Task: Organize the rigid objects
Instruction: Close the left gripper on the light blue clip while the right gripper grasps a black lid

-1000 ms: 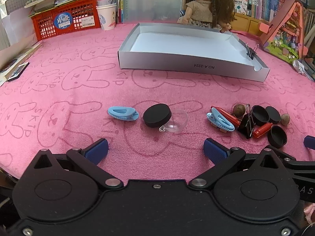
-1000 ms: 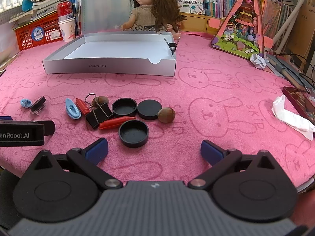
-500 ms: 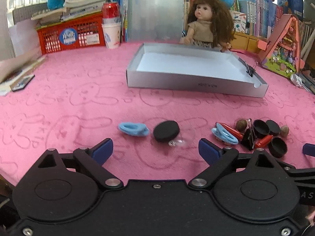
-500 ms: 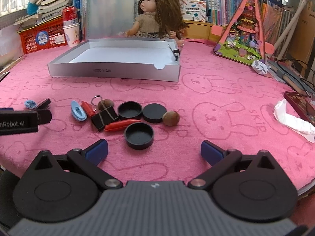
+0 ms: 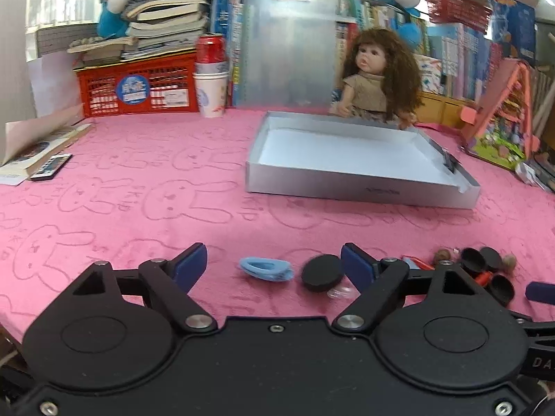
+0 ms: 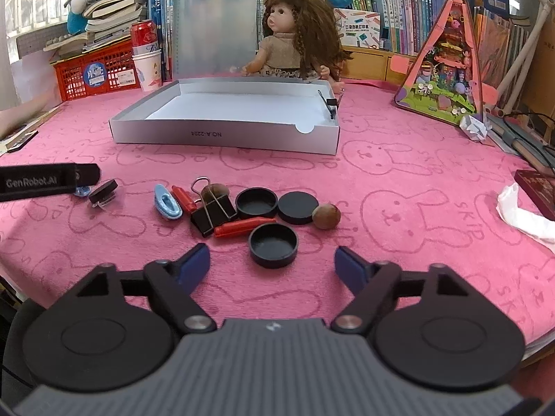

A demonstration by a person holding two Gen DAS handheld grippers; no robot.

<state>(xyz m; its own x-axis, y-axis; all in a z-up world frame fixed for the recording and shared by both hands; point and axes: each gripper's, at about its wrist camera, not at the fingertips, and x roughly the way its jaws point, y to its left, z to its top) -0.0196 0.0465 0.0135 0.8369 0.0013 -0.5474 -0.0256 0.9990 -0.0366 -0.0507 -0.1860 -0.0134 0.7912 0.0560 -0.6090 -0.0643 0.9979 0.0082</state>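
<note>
Pink cloth (tray, caps)

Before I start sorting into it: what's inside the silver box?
The silver box shows a bare white floor; a black binder clip sits on its right wall. The strip behind the front wall is hidden.

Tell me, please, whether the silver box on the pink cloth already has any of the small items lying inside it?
Empty of them: the silver box shows only bare white floor, with one binder clip clipped on its right wall.

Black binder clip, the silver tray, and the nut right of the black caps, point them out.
black binder clip (image 6: 212,215), right wrist view, on its black body.
silver tray (image 6: 222,134), right wrist view, on its front wall.
nut (image 6: 326,216), right wrist view, on its rounded top.
</note>
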